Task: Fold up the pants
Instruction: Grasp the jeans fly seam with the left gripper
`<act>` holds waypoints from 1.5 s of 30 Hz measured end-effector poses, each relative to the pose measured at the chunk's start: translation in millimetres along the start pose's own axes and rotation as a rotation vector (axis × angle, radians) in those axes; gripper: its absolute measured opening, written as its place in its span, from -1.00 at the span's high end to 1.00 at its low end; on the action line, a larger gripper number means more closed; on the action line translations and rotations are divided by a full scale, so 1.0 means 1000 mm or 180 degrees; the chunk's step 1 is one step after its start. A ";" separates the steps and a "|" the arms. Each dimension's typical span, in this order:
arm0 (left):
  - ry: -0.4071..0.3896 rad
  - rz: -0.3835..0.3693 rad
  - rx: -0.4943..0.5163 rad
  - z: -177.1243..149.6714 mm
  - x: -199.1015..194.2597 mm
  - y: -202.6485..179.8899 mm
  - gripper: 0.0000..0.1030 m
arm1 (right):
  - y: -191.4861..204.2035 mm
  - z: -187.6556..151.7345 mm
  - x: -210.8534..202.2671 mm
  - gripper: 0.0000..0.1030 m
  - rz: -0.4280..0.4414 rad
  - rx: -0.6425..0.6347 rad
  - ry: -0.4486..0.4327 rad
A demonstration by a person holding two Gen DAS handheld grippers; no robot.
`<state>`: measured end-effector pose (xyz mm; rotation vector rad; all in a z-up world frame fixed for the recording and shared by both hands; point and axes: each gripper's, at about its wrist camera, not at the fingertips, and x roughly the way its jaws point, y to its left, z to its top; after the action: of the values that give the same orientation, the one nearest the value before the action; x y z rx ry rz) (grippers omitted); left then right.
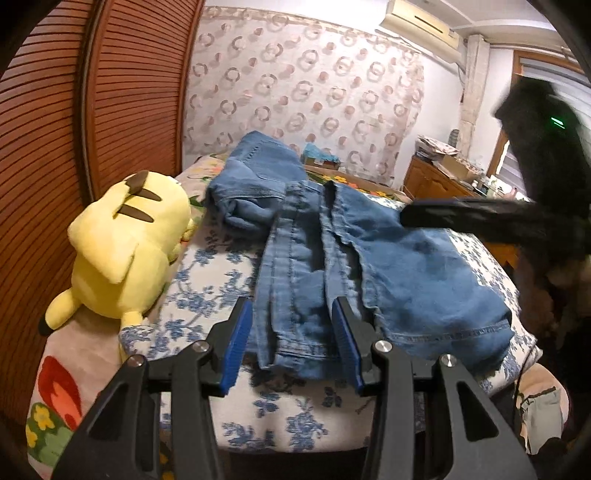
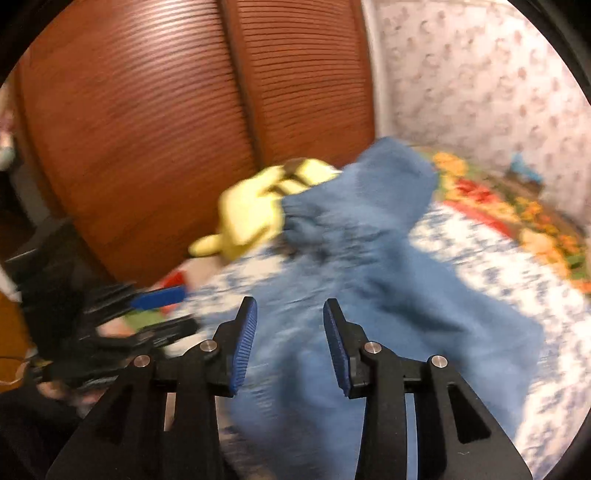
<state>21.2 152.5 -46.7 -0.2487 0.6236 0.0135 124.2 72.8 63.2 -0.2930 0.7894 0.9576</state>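
The blue jeans [image 1: 332,251] lie on a bed [image 1: 207,288] with a blue and white flower cover. In the left wrist view they fill the middle of the frame. The two legs run down toward the bottom edge, and the top part is bunched up in the upper middle. The leg ends lie at the lower middle of the frame.

The left tool [image 1: 293,325] is open. Its two blue pads [image 1: 236,343] stand wide apart, one on each side of a leg end. I cannot tell if they touch the cloth.

The right tool [image 2: 290,332] is open too, and nothing is between its pads. In its own view it hangs over the jeans [image 2: 369,266], which look blurry and fill the middle and lower right of the frame. In the left wrist view it shows as a dark blur at the right edge, over the right side of the jeans.

A yellow plush toy [image 1: 125,243] lies on the bed at the left of the frame, just beside the jeans. Behind it stands a brown slatted door [image 1: 92,110]. A wall with ring patterns [image 1: 303,85] is at the back, and an air conditioner [image 1: 421,26] hangs at the upper right.
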 end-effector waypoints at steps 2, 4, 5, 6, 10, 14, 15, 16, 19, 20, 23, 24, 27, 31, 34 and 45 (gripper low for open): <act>0.0029 -0.0055 0.0021 -0.001 0.004 -0.005 0.16 | -0.012 0.006 0.013 0.28 -0.0112 0.0057 0.0045; 0.0060 -0.0090 0.0068 -0.003 0.007 -0.013 0.16 | -0.022 0.011 0.029 0.27 -0.0200 0.0111 0.0113; 0.0066 -0.0112 0.0096 -0.004 0.009 -0.016 0.16 | -0.026 0.013 0.036 0.27 -0.0233 0.0136 0.0135; 0.0075 -0.0132 0.0123 -0.004 0.010 -0.020 0.16 | -0.029 0.015 0.043 0.27 -0.0263 0.0178 0.0149; 0.0109 -0.0153 0.0199 -0.004 0.013 -0.027 0.15 | -0.036 0.013 0.047 0.27 -0.0329 0.0308 0.0103; 0.0119 -0.0160 0.0252 -0.004 0.016 -0.034 0.16 | -0.044 0.002 0.034 0.18 -0.0390 0.0329 0.0090; 0.0121 -0.0162 0.0254 -0.005 0.017 -0.034 0.16 | -0.047 -0.002 0.028 0.17 -0.0433 0.0313 0.0078; 0.0124 -0.0168 0.0256 -0.006 0.017 -0.035 0.16 | -0.049 -0.003 0.024 0.17 -0.0465 0.0306 0.0071; 0.0150 -0.0174 0.0289 -0.009 0.021 -0.039 0.16 | -0.060 -0.016 0.001 0.14 -0.0561 0.0314 -0.0003; 0.0163 -0.0169 0.0303 -0.010 0.023 -0.040 0.16 | -0.064 -0.021 -0.007 0.09 -0.0588 0.0334 -0.0025; 0.0191 -0.0172 0.0337 -0.012 0.025 -0.044 0.16 | -0.079 -0.042 -0.031 -0.09 -0.0679 0.0412 -0.0049; 0.0199 -0.0181 0.0348 -0.013 0.026 -0.045 0.16 | -0.085 -0.051 -0.039 -0.12 -0.0684 0.0459 -0.0040; 0.0234 -0.0157 0.0421 -0.017 0.029 -0.051 0.29 | -0.097 -0.073 -0.056 -0.17 -0.0799 0.0576 -0.0016; 0.0233 -0.0214 0.0495 -0.020 0.031 -0.057 0.70 | -0.113 -0.110 -0.074 -0.19 -0.0913 0.0766 0.0061; 0.0215 -0.0191 0.0562 -0.022 0.030 -0.059 0.89 | -0.118 -0.135 -0.082 -0.19 -0.0985 0.0866 0.0102; 0.0114 -0.0113 0.0395 -0.012 0.012 -0.031 0.90 | -0.111 -0.172 -0.097 -0.20 -0.0827 0.1137 0.0018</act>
<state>27.0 118.7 -55.7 -0.1400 0.6529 -0.0639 102.4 -143.7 1.9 -0.0835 0.8873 0.5593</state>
